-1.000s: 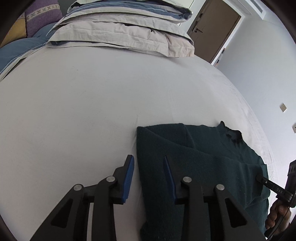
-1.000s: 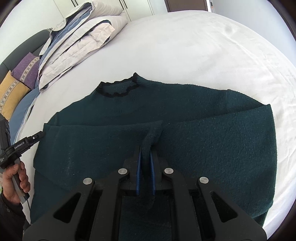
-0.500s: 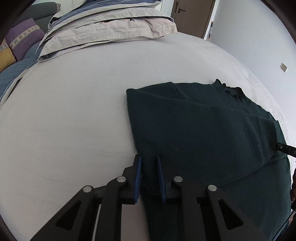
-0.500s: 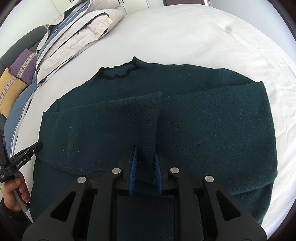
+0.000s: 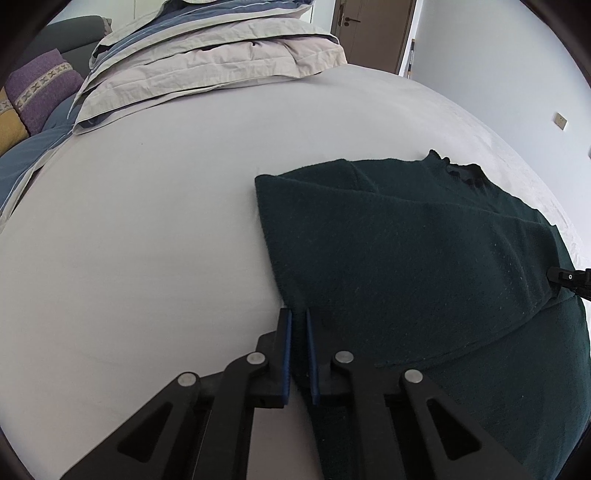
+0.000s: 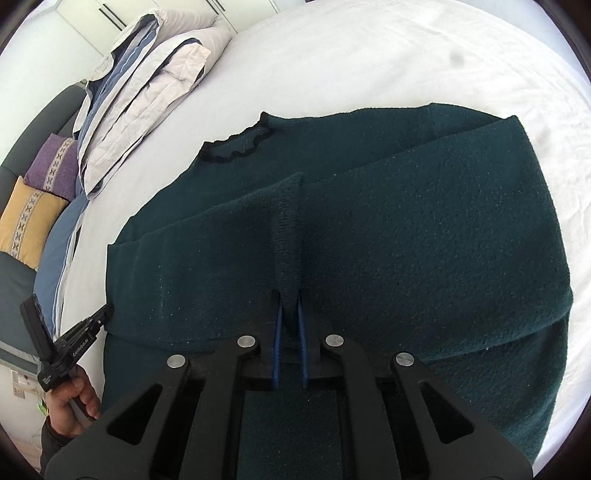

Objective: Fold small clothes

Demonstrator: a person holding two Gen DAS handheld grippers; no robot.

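A dark green knit sweater [image 5: 406, 258] lies on the white bed, with its sleeves folded in over the body and its black-trimmed collar [image 6: 236, 147] at the far end. My left gripper [image 5: 298, 317] is shut on the sweater's left edge near the hem. My right gripper [image 6: 287, 299] is closed on a raised ridge of sleeve fabric [image 6: 286, 236] at the middle of the sweater. The left gripper also shows in the right wrist view [image 6: 99, 315], held by a hand. The right gripper's tip shows at the right edge of the left wrist view [image 5: 569, 277].
Folded beige and blue bedding [image 5: 207, 55] is stacked at the head of the bed [image 5: 147, 221]. Purple [image 6: 55, 166] and yellow [image 6: 29, 218] cushions lie on a grey sofa to the left. A brown door [image 5: 373, 29] is behind the bed.
My left gripper went from open beside the sweater's edge to shut on it. My right gripper loosened slightly at half a second ago, then narrowed on the sleeve ridge. The sweater looks flatter.
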